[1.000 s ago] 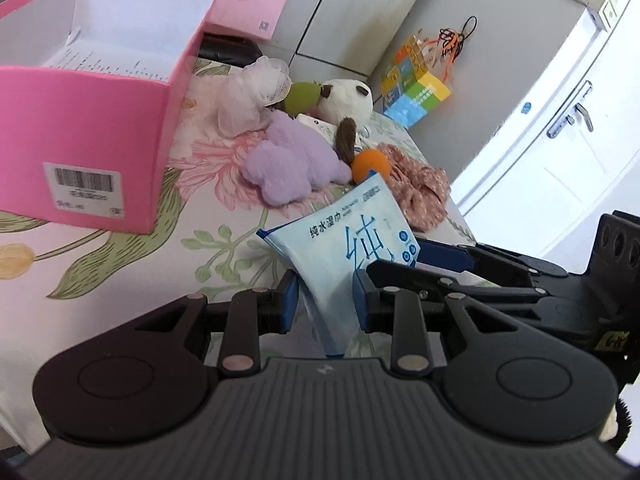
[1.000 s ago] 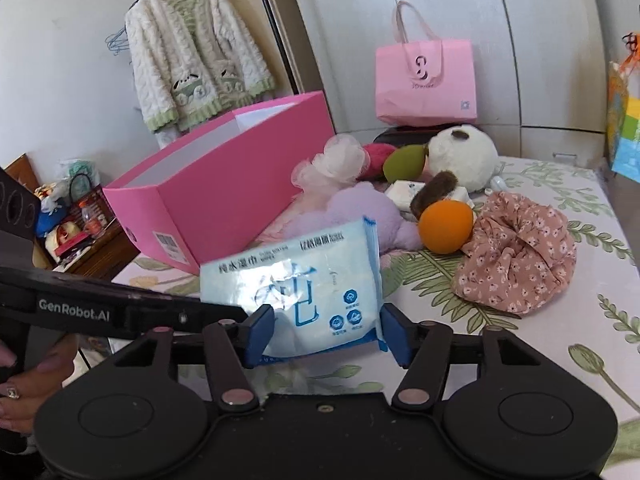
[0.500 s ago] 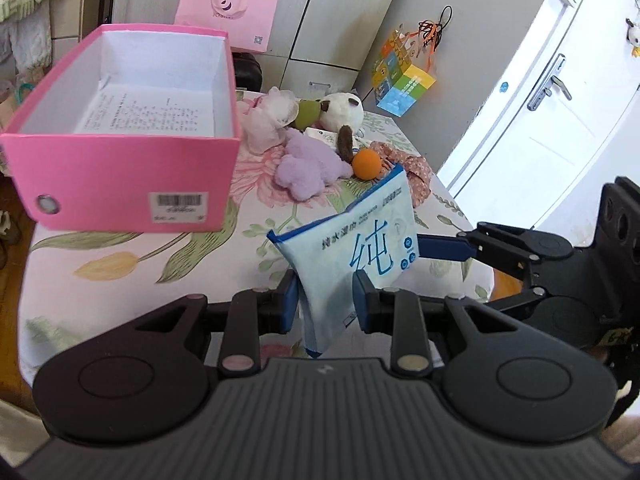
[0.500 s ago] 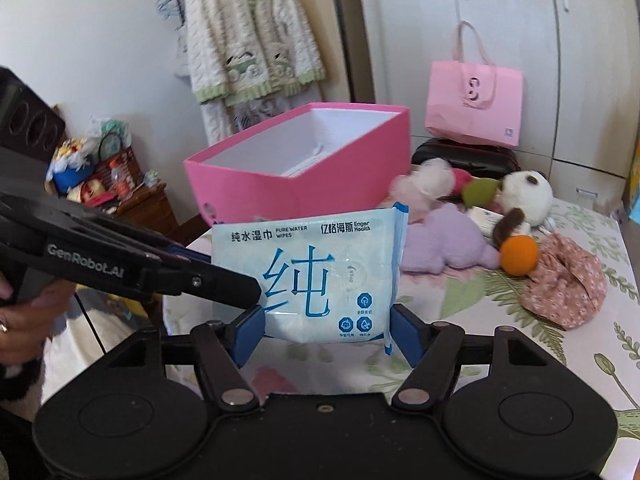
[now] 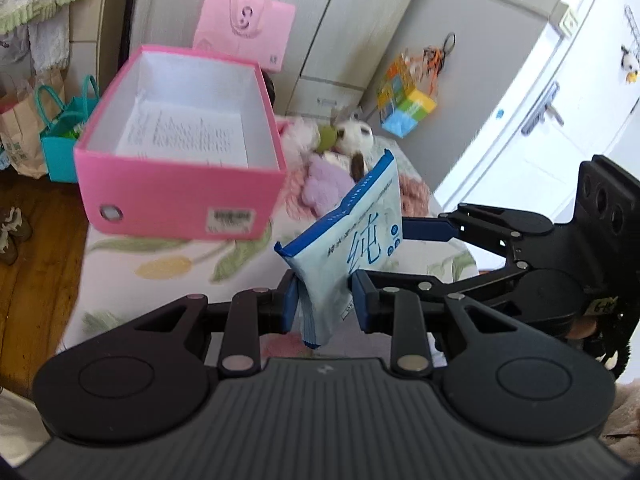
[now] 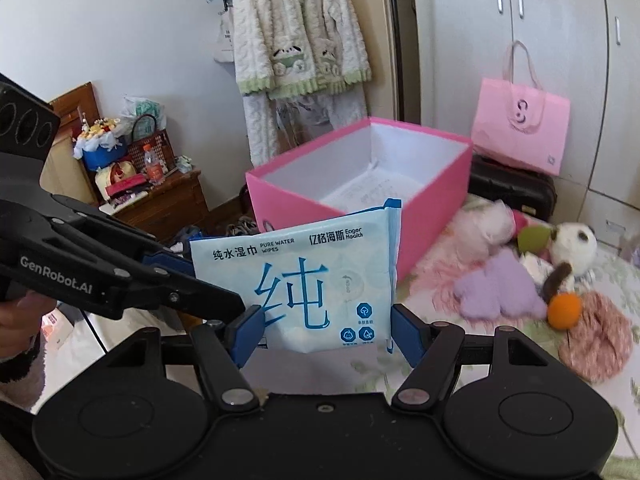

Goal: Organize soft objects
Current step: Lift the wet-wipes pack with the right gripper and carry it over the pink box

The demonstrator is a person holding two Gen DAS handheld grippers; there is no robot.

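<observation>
Since the earlier frame the wipes pack (image 6: 308, 280) rises off the desk (image 5: 120, 256) toward the pink box (image 5: 180, 152). Left gripper (image 5: 324, 300) clenches its end; right gripper (image 6: 324, 332) brackets its width, contact unclear. Carry it level over the box before releasing.

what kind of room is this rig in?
Likely a home bedroom: a fleece robe hangs by the wardrobe doors, and plush toys lie on a floral-sheeted bed.
</observation>
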